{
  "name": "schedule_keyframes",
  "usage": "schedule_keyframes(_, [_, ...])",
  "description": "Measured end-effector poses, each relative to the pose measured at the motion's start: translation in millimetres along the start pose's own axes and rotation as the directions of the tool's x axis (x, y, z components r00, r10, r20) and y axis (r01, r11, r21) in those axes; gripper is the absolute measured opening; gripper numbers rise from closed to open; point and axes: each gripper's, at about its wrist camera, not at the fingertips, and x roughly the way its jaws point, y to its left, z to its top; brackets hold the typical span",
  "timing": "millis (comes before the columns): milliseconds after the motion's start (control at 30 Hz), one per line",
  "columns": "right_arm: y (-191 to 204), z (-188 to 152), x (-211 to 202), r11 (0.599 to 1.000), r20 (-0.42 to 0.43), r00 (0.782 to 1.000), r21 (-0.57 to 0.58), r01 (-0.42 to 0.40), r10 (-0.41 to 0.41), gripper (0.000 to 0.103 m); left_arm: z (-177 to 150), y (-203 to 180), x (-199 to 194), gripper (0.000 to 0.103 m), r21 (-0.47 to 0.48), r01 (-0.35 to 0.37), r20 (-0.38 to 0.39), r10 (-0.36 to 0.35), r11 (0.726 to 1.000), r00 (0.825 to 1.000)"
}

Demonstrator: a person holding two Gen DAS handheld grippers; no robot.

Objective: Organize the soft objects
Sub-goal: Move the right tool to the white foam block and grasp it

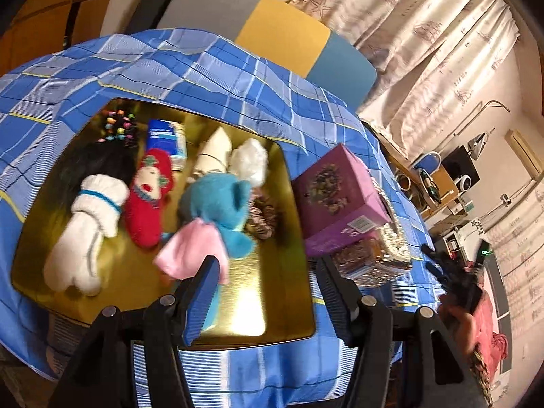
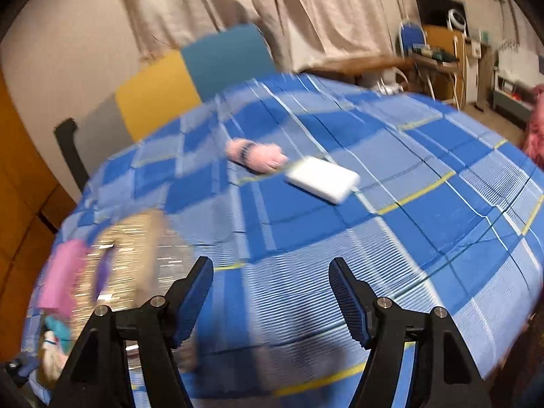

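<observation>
Pink fluffy toy (image 2: 256, 156) beyond right tongs (image 2: 271, 292)

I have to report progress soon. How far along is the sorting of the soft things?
Mostly done, it seems: the gold tray already holds the white sock, red sock, blue plush and others. In hand: nothing; the left hand-held gripper and right hand-held gripper are both open. Left: the pink fluffy item on the bedspread.
</observation>
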Motion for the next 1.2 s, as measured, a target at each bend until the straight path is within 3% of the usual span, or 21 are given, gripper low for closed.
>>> schedule_keyframes(233, [-22, 48, 58, 0.986, -0.047, 0.996, -0.154, 0.063, -0.071, 0.077, 17, -30, 8, 0.060, 0.013, 0.029, -0.015, -0.029, 0.999, 0.999])
schedule_keyframes(400, [-26, 81, 102, 0.973, -0.081, 0.994, -0.224, 0.052, -0.071, 0.082, 40, -53, 14, 0.060, 0.018, 0.034, -0.029, -0.033, 0.999, 0.999])
schedule_keyframes(633, [-25, 99, 152, 0.948, -0.140, 0.988, -0.318, 0.020, -0.068, 0.082, 72, -97, 28, 0.060, 0.045, 0.056, -0.058, -0.054, 0.997, 0.997])
schedule_keyframes(700, [-24, 101, 158, 0.938, -0.133, 0.987, -0.345, 0.038, -0.089, 0.082, 81, -114, 33, 0.060, 0.073, 0.066, -0.066, -0.061, 0.995, 0.996])
schedule_keyframes(833, [-30, 102, 160, 0.932, -0.137, 0.989, -0.362, 0.001, -0.055, 0.082, 95, -154, 46, 0.060, 0.136, 0.098, -0.091, -0.086, 0.986, 0.992])
schedule_keyframes(933, [-38, 104, 158, 0.942, -0.137, 0.990, -0.334, -0.020, -0.027, 0.082, 102, -183, 63, 0.060, 0.140, 0.156, -0.145, -0.135, 0.978, 0.980])
schedule_keyframes(1000, [-44, 107, 155, 0.957, -0.146, 0.988, -0.279, -0.079, 0.039, 0.083, 107, -200, 78, 0.060, 0.119, 0.196, -0.189, -0.172, 0.973, 0.967])
schedule_keyframes(1100, [-48, 113, 148, 0.965, -0.157, 0.979, -0.206, -0.159, 0.128, 0.084, 110, -221, 96, 0.060, 0.118, 0.204, -0.225, -0.174, 0.972, 0.959])
schedule_keyframes(1200, [-39, 111, 152, 0.959, -0.174, 0.981, -0.252, -0.132, 0.089, 0.085, 114, -239, 115, 0.060, 0.128, 0.181, -0.242, -0.146, 0.975, 0.959])
